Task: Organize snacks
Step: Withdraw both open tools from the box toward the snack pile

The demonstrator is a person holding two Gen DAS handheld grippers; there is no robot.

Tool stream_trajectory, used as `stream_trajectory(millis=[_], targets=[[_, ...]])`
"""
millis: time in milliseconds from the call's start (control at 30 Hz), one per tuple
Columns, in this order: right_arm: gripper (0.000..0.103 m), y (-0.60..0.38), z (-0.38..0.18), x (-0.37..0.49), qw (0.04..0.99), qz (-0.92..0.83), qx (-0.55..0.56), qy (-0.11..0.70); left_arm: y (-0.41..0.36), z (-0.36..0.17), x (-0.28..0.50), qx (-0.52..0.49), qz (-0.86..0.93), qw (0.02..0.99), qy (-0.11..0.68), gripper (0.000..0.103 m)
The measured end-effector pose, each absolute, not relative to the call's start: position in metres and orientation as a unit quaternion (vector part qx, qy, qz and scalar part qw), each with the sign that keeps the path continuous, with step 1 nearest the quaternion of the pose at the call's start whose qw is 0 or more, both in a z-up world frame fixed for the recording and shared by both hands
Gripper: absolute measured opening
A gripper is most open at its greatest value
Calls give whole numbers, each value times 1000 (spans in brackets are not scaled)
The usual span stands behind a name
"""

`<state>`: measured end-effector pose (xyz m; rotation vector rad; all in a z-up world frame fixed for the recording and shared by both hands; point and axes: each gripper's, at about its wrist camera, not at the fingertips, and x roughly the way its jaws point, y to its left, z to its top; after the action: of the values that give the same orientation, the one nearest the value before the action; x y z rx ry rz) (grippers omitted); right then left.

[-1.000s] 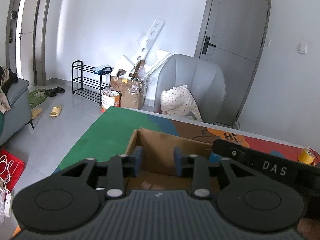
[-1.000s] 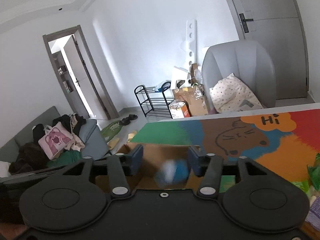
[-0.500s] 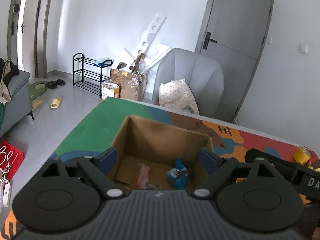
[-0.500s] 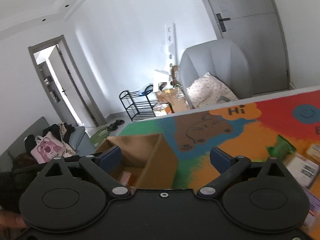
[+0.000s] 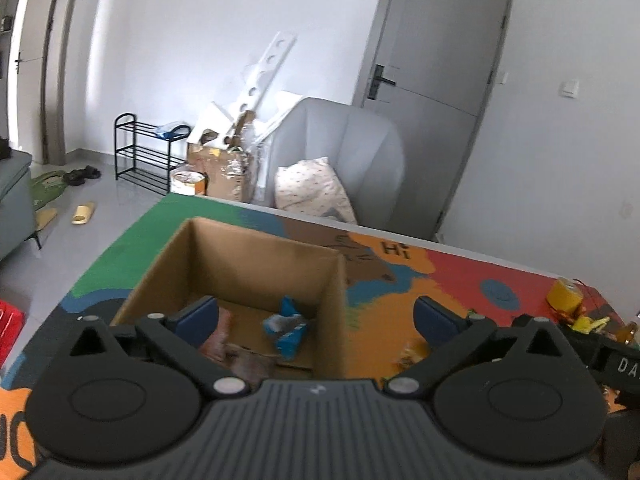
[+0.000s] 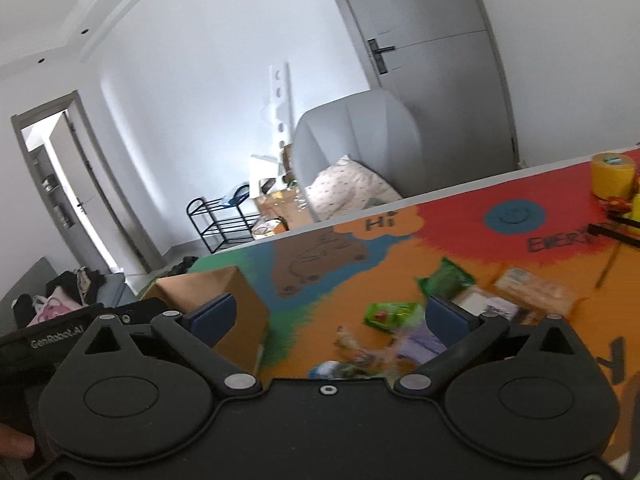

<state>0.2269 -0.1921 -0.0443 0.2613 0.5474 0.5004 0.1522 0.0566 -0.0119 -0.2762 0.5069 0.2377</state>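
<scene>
Hovering left claw (image 5: 316, 314) opening, empty, right claw (image 6: 330, 314) likewise

Cardboard box (image 5: 244, 264) open-topped, bare mat (image 6: 320, 264) between box and scattered snacks (image 6: 404, 320)

My right tongs (image 6: 328, 316) are opening wide, gripping nothing. Past them the colourful worktop (image 6: 452, 236) is carrying blurred snacks: a green packet (image 6: 444, 280), a second green packet (image 6: 388, 314) and a pale box (image 6: 532, 286). The cardboard box (image 6: 224, 292) is standing at the left behind my left-hand finger (image 6: 212, 316). A yellow tape roll (image 6: 612, 174) is sitting far right.
</scene>
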Motion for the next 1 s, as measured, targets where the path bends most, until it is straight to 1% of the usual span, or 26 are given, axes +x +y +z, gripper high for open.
stream_trajectory(millis=[700, 1000], targets=[[103, -262, -43, 209, 948, 181, 113, 234, -7, -21, 159, -124, 30, 957, 261, 103], [103, -281, -55, 212, 949, 157, 112, 251, -27, -38, 168, -126, 6, 953, 274, 103]])
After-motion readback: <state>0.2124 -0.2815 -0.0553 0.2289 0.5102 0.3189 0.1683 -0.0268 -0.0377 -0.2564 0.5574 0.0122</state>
